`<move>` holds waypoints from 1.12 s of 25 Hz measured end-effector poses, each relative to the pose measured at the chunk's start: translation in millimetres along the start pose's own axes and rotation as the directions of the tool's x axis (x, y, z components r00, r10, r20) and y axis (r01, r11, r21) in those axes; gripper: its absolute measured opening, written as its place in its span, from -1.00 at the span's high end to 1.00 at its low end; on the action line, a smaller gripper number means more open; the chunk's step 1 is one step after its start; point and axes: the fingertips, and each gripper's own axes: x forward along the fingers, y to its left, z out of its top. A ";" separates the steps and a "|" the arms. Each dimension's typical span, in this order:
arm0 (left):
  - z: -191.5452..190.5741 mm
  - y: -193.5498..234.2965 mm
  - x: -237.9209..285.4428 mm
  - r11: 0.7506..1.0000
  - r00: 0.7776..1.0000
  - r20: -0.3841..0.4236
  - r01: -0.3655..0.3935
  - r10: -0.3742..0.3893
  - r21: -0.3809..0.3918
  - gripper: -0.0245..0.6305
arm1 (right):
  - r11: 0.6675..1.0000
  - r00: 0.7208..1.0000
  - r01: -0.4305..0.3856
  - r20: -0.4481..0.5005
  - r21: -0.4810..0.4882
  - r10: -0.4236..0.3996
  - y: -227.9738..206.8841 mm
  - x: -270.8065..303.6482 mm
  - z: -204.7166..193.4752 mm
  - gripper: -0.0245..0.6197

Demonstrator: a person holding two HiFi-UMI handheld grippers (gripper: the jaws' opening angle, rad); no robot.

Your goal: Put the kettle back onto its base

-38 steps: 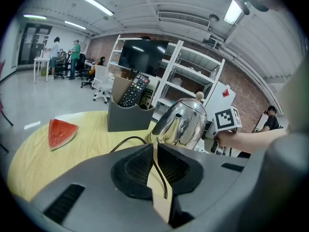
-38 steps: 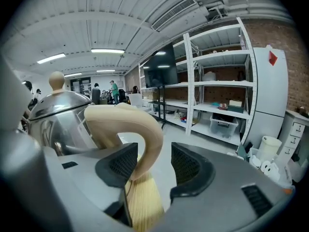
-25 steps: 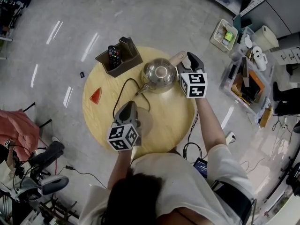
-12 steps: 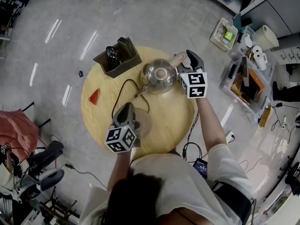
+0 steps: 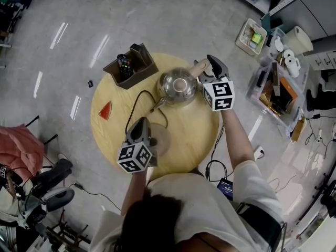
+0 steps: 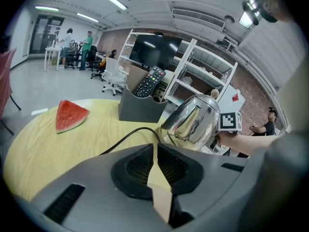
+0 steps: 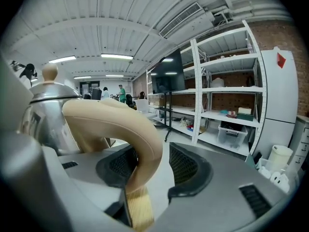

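Pale round worktop point(image 5: 195, 136) carries the kettle point(image 5: 177, 85) by its far edge, apart from the base point(image 5: 159, 139) near the near edge. Our right gripper point(image 5: 206, 72) sits spread around the cream handle point(image 7: 116, 120), one pad touching. Our left gripper point(image 5: 142, 123), pressed together and empty, hovers beside the base. We judge this the grasping step. Next: clamp, lift, carry nearward.

The kettle point(image 5: 178, 86) is shiny silver with a cream handle point(image 5: 198, 66). Under it, the table point(image 5: 194, 125) shows pale yellow wood grain. Left of the kettle are a red, green-rinded watermelon slice point(image 5: 106, 110), a black remote point(image 5: 124, 66), a dark box point(image 5: 142, 62) and a black cord point(image 5: 131, 106).
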 end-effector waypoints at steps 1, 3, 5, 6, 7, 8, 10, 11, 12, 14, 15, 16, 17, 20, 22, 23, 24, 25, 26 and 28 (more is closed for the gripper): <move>0.5 1.0 0.0 1.000 1.000 0.000 -0.003 0.003 -0.002 0.78 | 1.000 1.000 -0.002 0.002 -0.004 0.002 0.0 0.7 0.9 0.29; 1.3 3.1 0.3 1.000 1.000 0.000 -0.007 0.007 -0.005 0.78 | 1.000 1.000 -0.005 0.006 -0.007 0.005 0.3 2.1 1.9 0.29; 2.0 4.7 1.0 1.000 1.000 -0.002 -0.010 0.010 -0.006 0.78 | 1.000 1.000 -0.008 0.009 -0.005 0.008 0.1 3.6 2.0 0.29; 2.0 5.4 1.3 1.000 1.000 -0.002 -0.011 0.011 -0.006 0.78 | 1.000 1.000 -0.010 0.010 -0.003 0.010 -0.1 4.2 2.0 0.29; 1.7 6.1 1.7 1.000 1.000 -0.003 -0.012 0.012 -0.007 0.78 | 1.000 1.000 -0.012 0.012 -0.001 0.012 -0.2 4.9 2.0 0.29; 0.9 7.0 2.0 1.000 1.000 -0.005 -0.014 0.014 -0.008 0.78 | 1.000 1.000 -0.015 0.014 -0.001 0.015 -0.1 5.5 2.0 0.29; -1.6 8.6 2.5 1.000 1.000 -0.010 -0.018 0.018 -0.008 0.78 | 1.000 1.000 -0.020 0.019 -0.006 0.020 0.4 6.4 2.3 0.29; -2.8 9.0 2.7 1.000 1.000 -0.012 -0.019 0.019 -0.008 0.78 | 1.000 1.000 -0.022 0.020 -0.011 0.022 0.7 6.9 2.5 0.29; -3.7 9.2 2.7 1.000 1.000 -0.014 -0.020 0.020 -0.009 0.78 | 1.000 0.999 -0.027 0.020 -0.014 0.027 1.3 7.6 2.8 0.29; -4.9 9.1 2.4 1.000 1.000 -0.016 -0.021 0.021 -0.013 0.78 | 0.999 0.999 -0.045 0.020 -0.019 0.045 3.9 9.1 4.0 0.29; -5.3 9.0 2.2 1.000 1.000 -0.017 -0.021 0.021 -0.017 0.78 | 0.998 0.998 -0.059 0.020 -0.023 0.059 6.4 9.4 4.6 0.34; -5.8 9.0 1.9 1.000 1.000 -0.018 -0.021 0.021 -0.021 0.78 | 0.997 0.997 -0.071 0.020 -0.027 0.072 9.1 9.3 5.0 0.44; -6.3 9.3 1.4 0.999 1.000 -0.018 -0.021 0.021 -0.024 0.78 | 0.996 0.997 -0.079 0.020 -0.030 0.080 11.2 9.0 5.2 0.48; -7.2 11.0 -0.1 0.999 0.999 -0.021 -0.025 0.024 -0.028 0.78 | 0.996 0.996 -0.080 0.022 -0.029 0.081 12.4 7.8 5.4 0.48; -6.4 12.1 -0.1 0.999 0.999 -0.020 -0.025 0.025 -0.029 0.78 | 0.997 0.997 -0.075 0.020 -0.029 0.076 11.6 7.9 4.6 0.48; -6.1 12.5 0.3 0.999 1.000 -0.020 -0.025 0.024 -0.029 0.79 | 0.997 0.997 -0.073 0.017 -0.029 0.073 11.3 8.1 4.0 0.48; -6.0 12.8 0.7 0.999 1.000 -0.020 -0.025 0.025 -0.030 0.78 | 0.997 0.997 -0.070 0.013 -0.028 0.070 11.1 8.3 3.2 0.48; -6.1 13.2 1.1 0.999 1.000 -0.020 -0.025 0.025 -0.031 0.79 | 0.997 0.998 -0.067 0.009 -0.026 0.067 11.0 8.4 2.7 0.48; -6.2 13.4 1.2 0.999 1.000 -0.019 -0.026 0.025 -0.033 0.78 | 0.998 0.998 -0.063 0.005 -0.019 0.063 11.1 8.4 2.7 0.48; -6.5 13.2 0.9 0.999 1.000 -0.018 -0.023 0.023 -0.040 0.79 | 0.999 0.999 -0.051 0.001 0.011 0.051 10.5 7.8 3.3 0.49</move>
